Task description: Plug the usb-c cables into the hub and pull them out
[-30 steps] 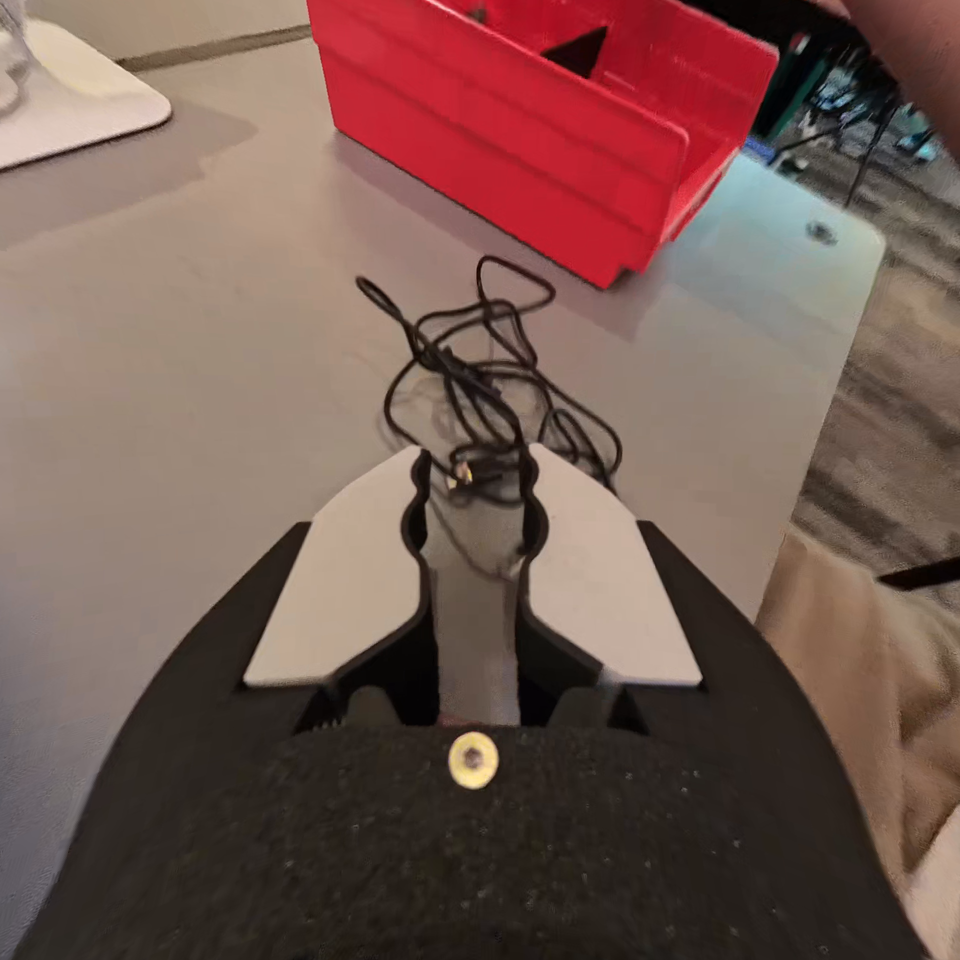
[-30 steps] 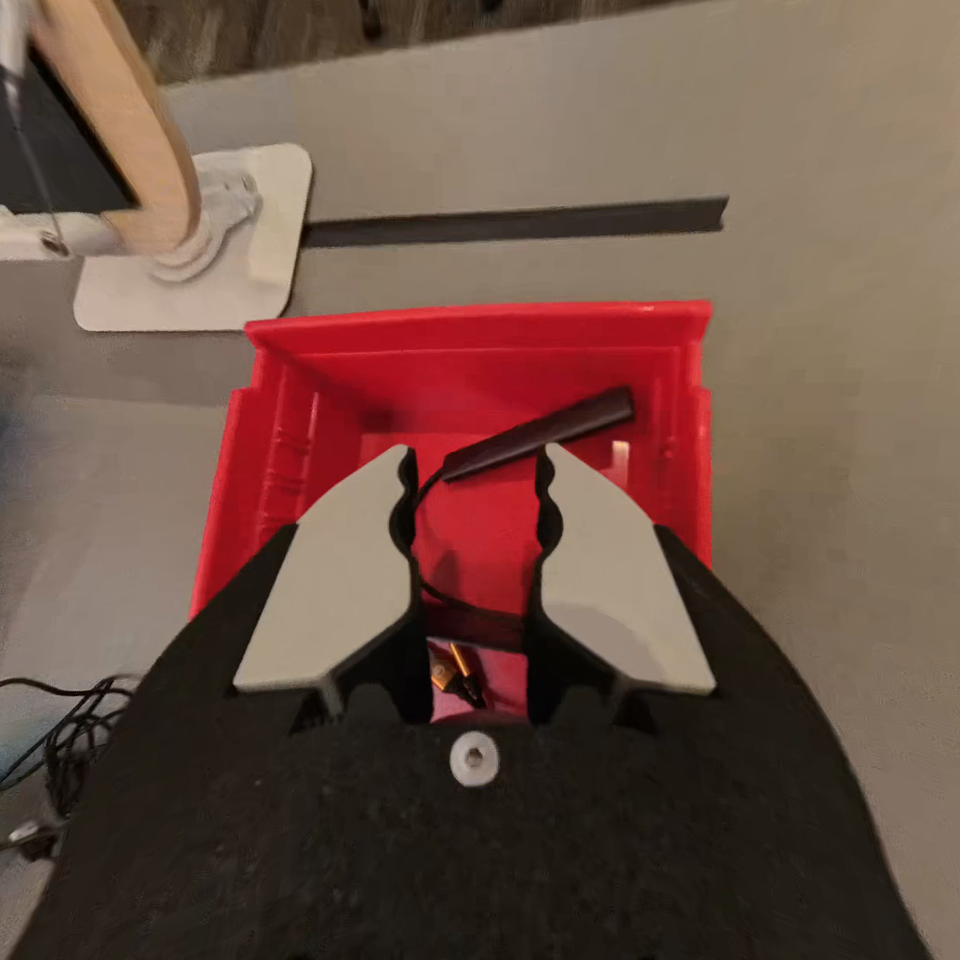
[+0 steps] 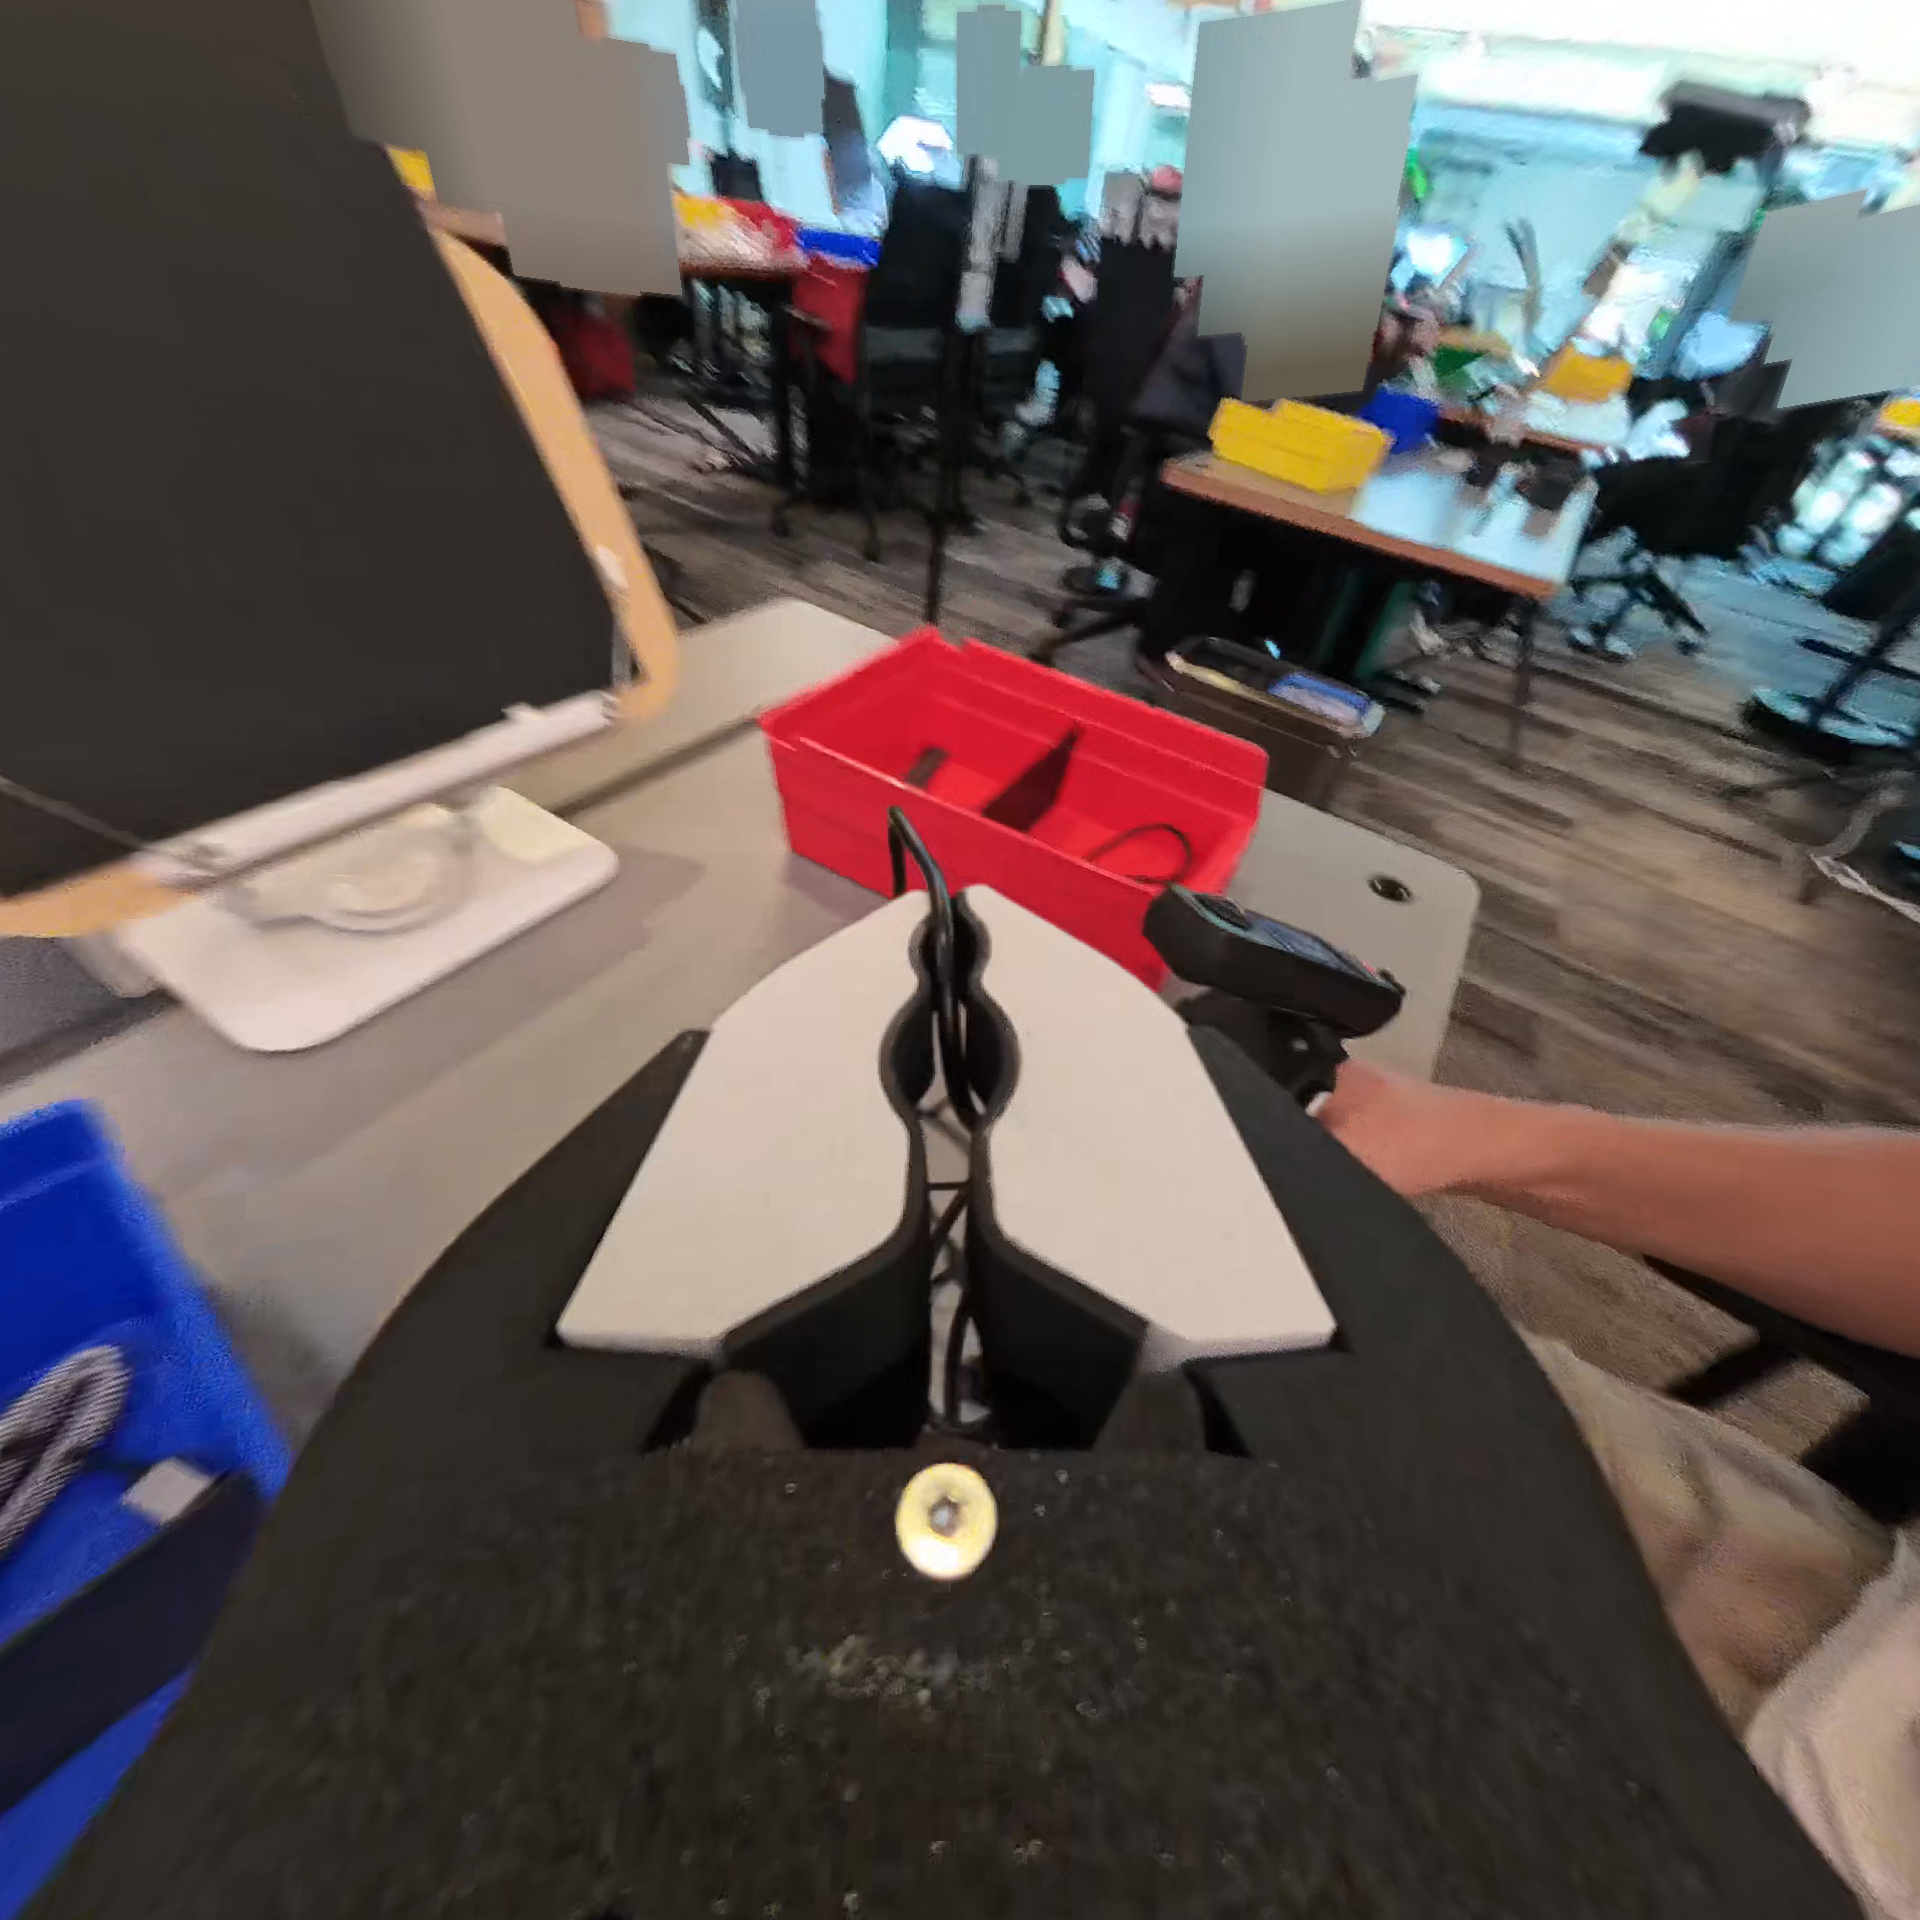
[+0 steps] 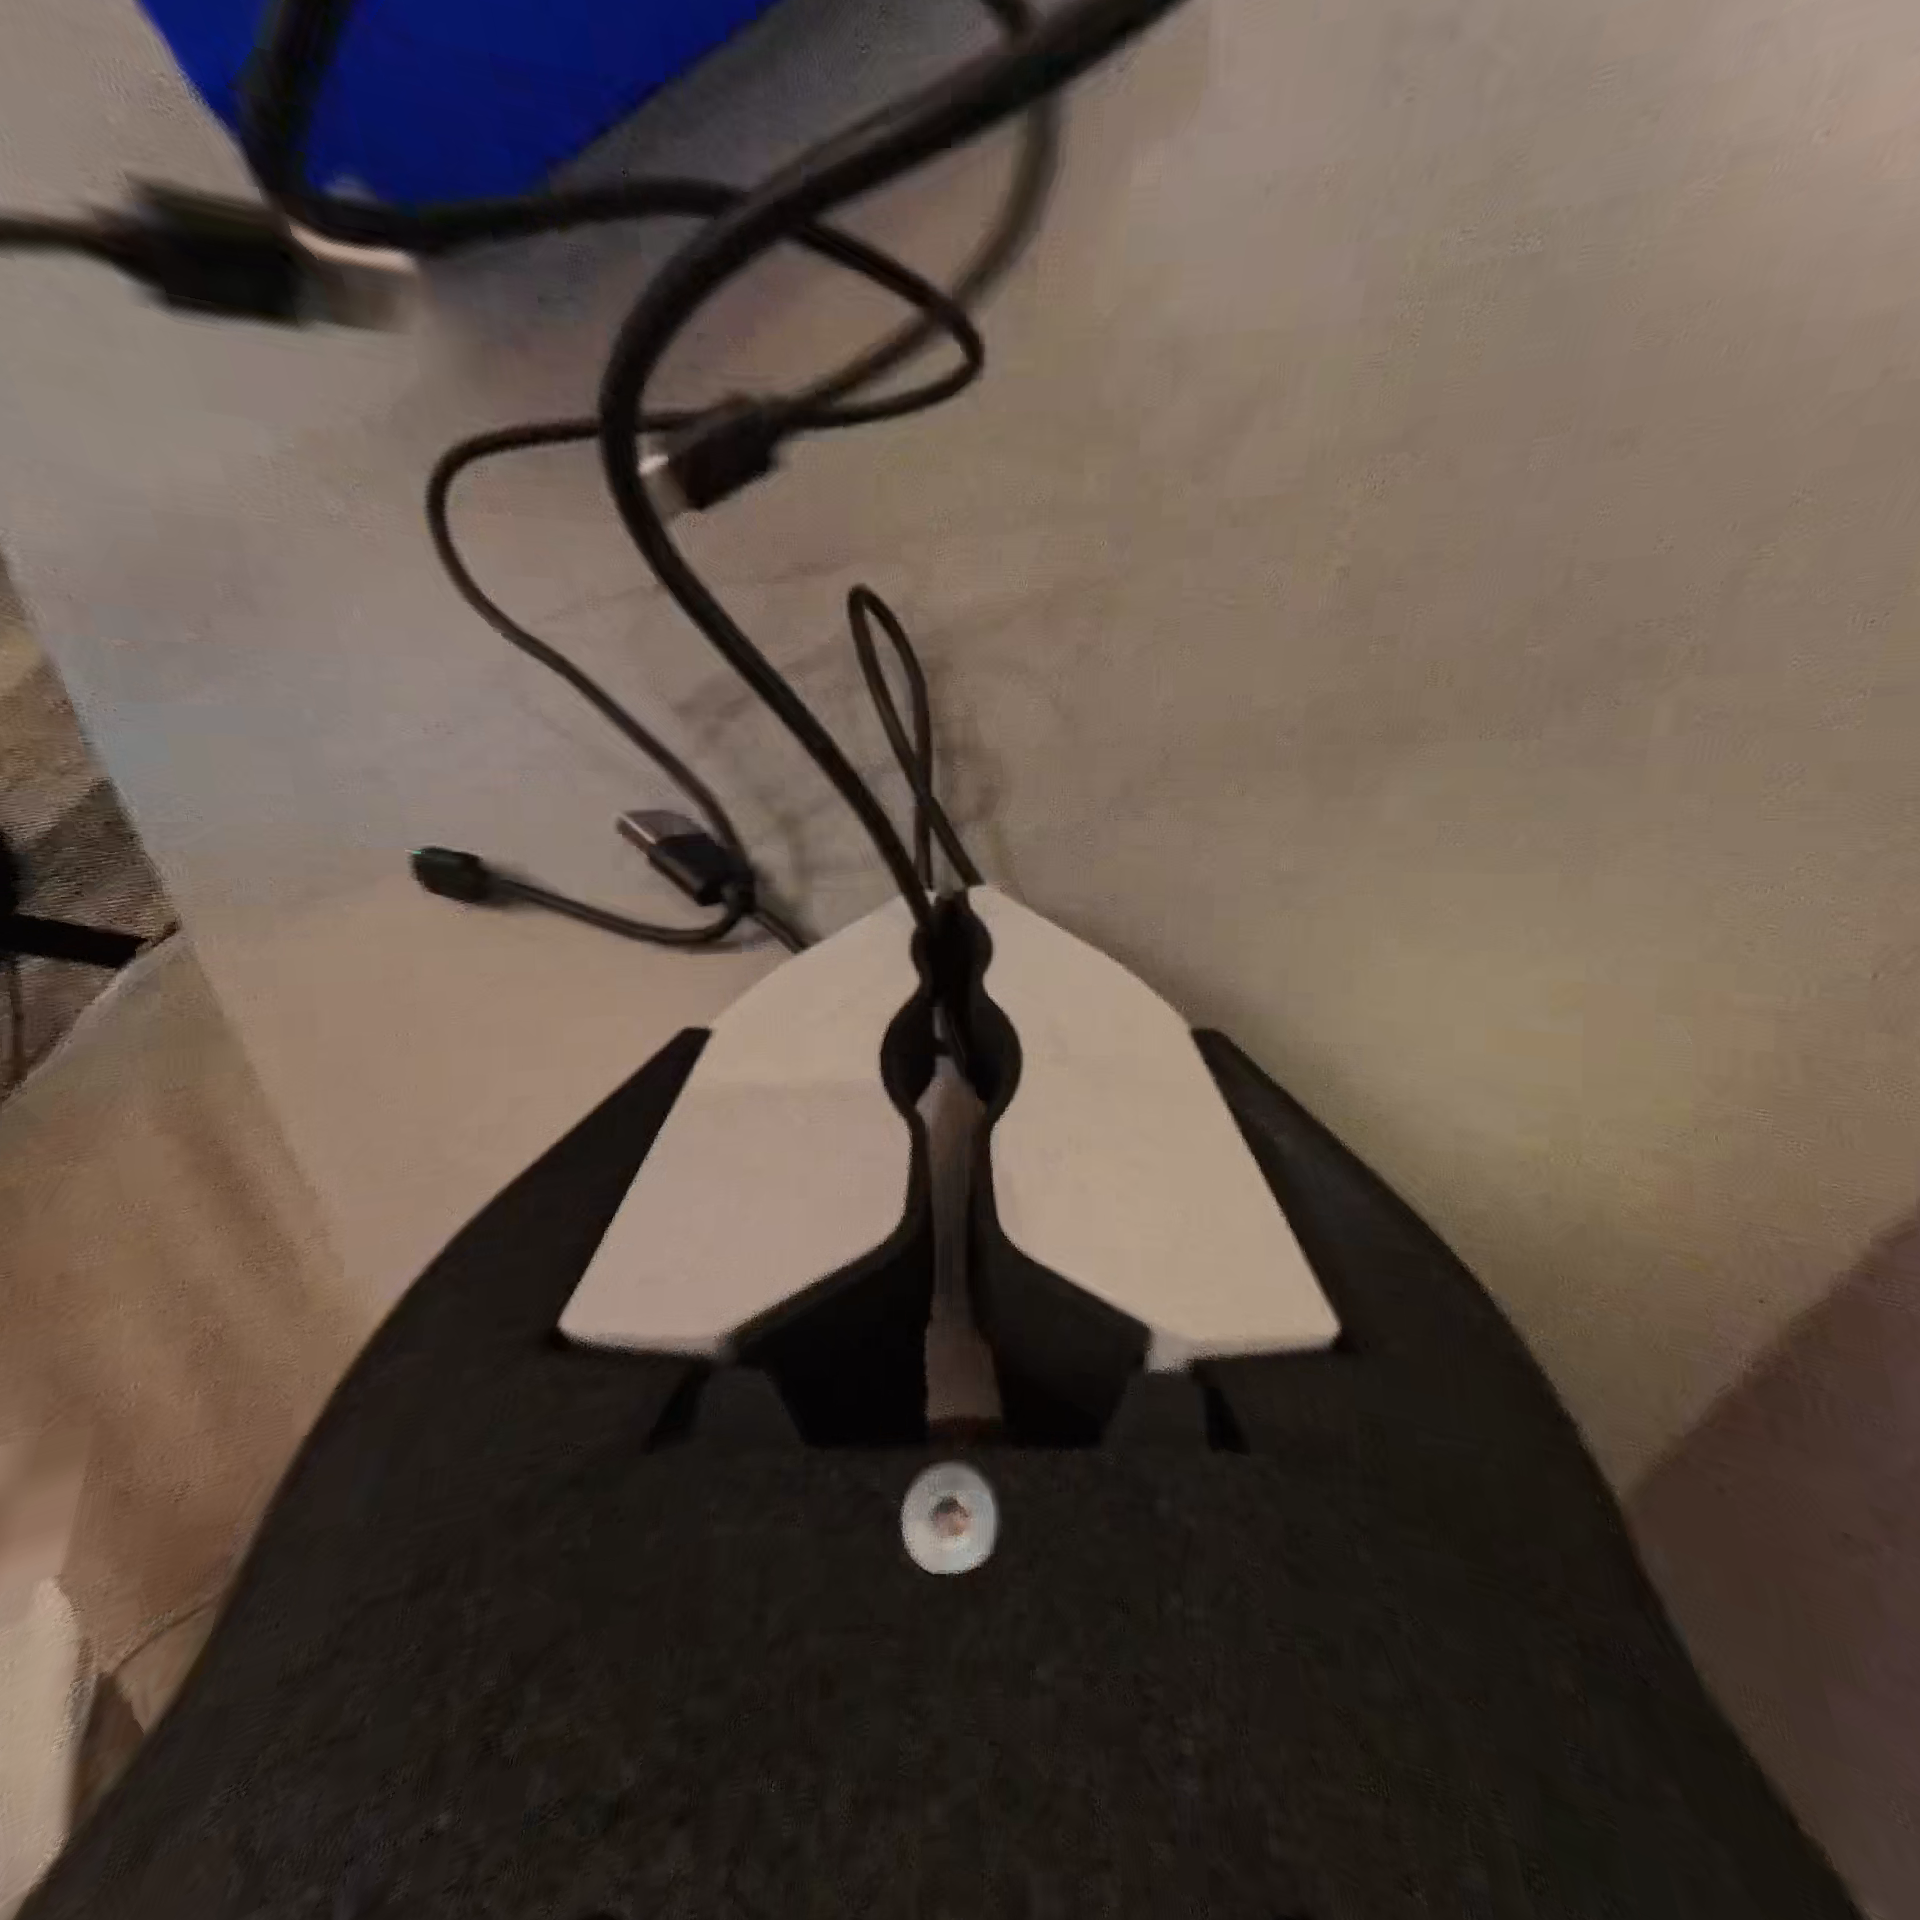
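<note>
Clamping thin black cable, the left gripper hangs above the desk; the right gripper pinches cable loops. Regrasp near a plug; no hub shows.

Two alike: left gripper and right gripper, each with a broad black body of grainy, speckled texture, tapering forward. Pale grey, wedge-shaped fingers edged in black along wavy, scalloped inner rims. One round silver screw centred behind the finger roots, likewise on the right. Bare forearm at the left view's right edge; light beige trousers below.
</note>
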### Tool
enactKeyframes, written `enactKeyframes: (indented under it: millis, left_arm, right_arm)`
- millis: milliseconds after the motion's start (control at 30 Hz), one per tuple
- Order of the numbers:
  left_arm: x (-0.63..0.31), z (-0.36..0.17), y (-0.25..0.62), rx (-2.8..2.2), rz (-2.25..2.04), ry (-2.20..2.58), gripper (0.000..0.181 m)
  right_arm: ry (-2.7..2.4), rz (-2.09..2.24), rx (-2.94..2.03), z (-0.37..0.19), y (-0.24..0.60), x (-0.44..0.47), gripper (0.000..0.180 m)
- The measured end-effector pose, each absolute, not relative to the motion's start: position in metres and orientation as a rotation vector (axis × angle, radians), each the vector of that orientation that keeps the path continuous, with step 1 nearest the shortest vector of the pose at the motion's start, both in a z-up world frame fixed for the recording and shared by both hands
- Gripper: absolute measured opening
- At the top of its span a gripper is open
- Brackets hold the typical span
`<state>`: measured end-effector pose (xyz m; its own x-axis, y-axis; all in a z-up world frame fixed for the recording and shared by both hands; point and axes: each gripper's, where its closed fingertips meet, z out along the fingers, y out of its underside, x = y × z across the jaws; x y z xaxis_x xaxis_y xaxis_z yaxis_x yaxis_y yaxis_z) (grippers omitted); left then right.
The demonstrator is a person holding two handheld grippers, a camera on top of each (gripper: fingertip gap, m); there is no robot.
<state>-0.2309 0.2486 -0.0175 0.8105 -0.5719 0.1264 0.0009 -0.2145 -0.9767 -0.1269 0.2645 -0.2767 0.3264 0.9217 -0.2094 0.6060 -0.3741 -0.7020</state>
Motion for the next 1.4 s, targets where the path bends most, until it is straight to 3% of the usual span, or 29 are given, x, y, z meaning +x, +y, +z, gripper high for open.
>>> enactKeyframes:
  millis: [233, 500, 633, 733, 1100, 1200, 1400]
  left_arm:
    - [-0.333, 0.051, 0.207, -1.574, -0.415, 0.232, 0.000]
    - [-0.341, 0.045, 0.198, -1.648, -0.307, 0.275, 0.000]
    - [-0.288, 0.012, 0.192, -1.789, -0.445, 0.527, 0.000]
    - [-0.251, -0.019, 0.187, -1.912, -0.531, 0.692, 0.000]
    - [-0.262, -0.153, 0.208, -2.392, -0.173, 0.930, 0.001]
    - [-0.271, -0.169, 0.206, -2.457, -0.062, 0.967, 0.031]
    - [-0.263, -0.146, 0.206, -2.361, 0.014, 0.982, 0.046]
  right_arm:
    - [-1.150, 0.578, -2.226, -0.285, 0.303, -0.077, 0.000]
    - [-0.972, 0.564, -2.293, -0.282, 0.314, -0.065, 0.000]
    - [-1.026, 0.620, -2.257, -0.282, 0.306, -0.076, 0.006]
    - [-1.061, 0.636, -2.197, -0.277, 0.305, -0.084, 0.025]
    - [-1.127, 0.757, -1.949, -0.234, 0.300, -0.097, 0.032]
    - [-1.122, 0.749, -1.975, -0.240, 0.303, -0.094, 0.030]
    - [-1.129, 0.856, -1.906, -0.218, 0.293, -0.104, 0.031]
